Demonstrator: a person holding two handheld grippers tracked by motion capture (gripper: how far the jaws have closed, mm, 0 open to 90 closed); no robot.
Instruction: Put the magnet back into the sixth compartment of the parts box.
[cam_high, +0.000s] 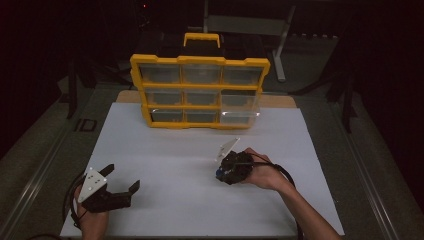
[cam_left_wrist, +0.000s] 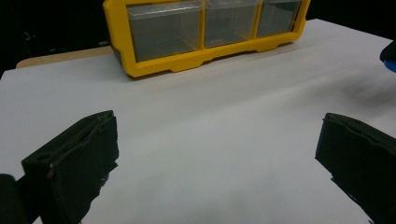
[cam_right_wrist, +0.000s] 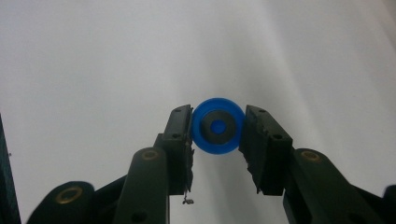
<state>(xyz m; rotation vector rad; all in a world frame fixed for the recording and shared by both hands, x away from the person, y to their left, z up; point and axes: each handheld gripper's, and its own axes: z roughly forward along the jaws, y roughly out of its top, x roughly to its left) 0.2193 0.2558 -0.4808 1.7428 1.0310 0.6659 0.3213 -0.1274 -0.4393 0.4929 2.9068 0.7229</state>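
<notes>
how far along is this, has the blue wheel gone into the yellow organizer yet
Not yet. Done: the right gripper has its jaws shut on the small round blue wheel with a dark hub. In hand: it is held over the white sheet. Left: carrying it to the yellow drawer organizer, which likely takes it. The left gripper sits open.

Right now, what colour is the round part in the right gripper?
Blue round part with a dark grey centre ring, clearest in the right gripper view.

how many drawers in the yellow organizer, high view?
9, in three rows of three in the yellow organizer: top row, middle row, bottom row. The two right-hand drawers in the middle and bottom rows look pulled out slightly. None seem hidden.
</notes>
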